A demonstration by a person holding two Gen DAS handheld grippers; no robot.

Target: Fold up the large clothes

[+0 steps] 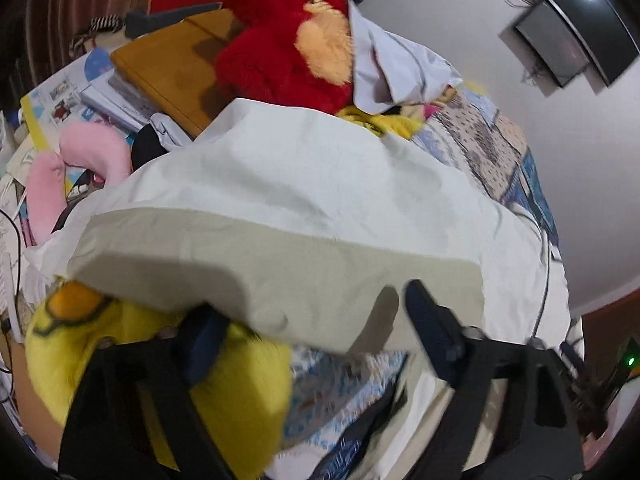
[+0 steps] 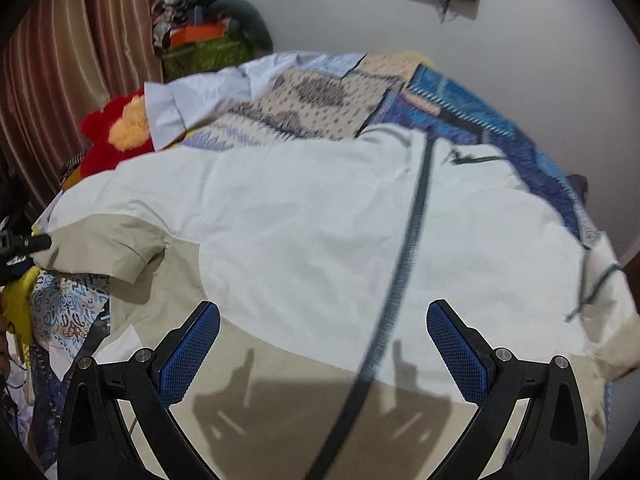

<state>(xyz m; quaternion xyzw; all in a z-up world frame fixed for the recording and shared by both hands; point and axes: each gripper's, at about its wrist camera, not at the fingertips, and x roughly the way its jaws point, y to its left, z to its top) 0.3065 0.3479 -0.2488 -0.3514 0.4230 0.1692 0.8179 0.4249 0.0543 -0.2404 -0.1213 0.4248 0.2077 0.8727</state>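
- The white-and-beige jacket [image 2: 320, 216] lies spread over the bed [image 2: 460, 96], its dark zipper [image 2: 404, 264] running from the far collar toward the near hem.
- Judging by that, folding is barely begun: the body lies open and flat. Only the left sleeve [image 1: 224, 264] looks lifted or turned over, near the yellow plush toy [image 1: 120, 364].
- The left gripper [image 1: 308, 320] stands partly open at that sleeve's edge. The cloth lies between its fingers, one half hidden beneath it; no firm pinch shows.
- The right gripper [image 2: 324, 344] is wide open over the beige hem, holding nothing.
- A red plush toy [image 1: 276, 44] sits at the far left.
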